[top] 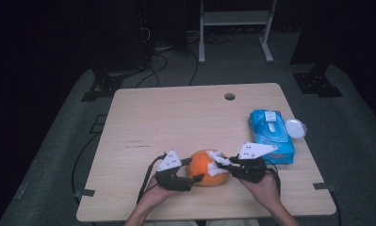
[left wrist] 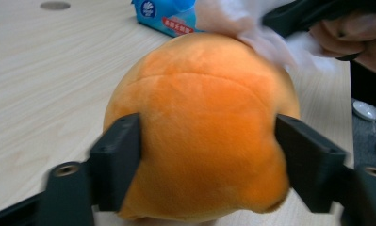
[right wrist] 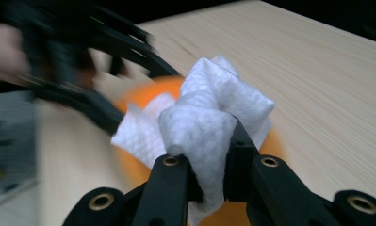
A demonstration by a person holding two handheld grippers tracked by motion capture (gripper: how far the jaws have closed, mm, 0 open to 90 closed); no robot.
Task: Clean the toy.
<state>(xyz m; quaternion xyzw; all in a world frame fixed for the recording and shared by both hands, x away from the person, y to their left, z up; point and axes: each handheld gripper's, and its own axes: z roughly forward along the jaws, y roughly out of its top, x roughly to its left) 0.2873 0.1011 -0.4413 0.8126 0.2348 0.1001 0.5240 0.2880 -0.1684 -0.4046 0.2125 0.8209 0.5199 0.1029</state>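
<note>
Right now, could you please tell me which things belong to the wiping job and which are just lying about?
In use: orange plush toy, clamped by the left claw; white wipe, held in the right claw.
Lying about: blue wipes pack; white round lid.

Fuzzy orange plush toy, crinkled white paper tissue, matt pale wood table.

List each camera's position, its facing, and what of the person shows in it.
High view: above the person's side, facing forward and down; table, both forearms, left gripper, right gripper.
Left gripper view: rides that gripper; its fingers squeeze the orange plush.
Right gripper view: rides that gripper; fingers pinch a white wipe.
Shared: plush, wipe, tabletop.
</note>
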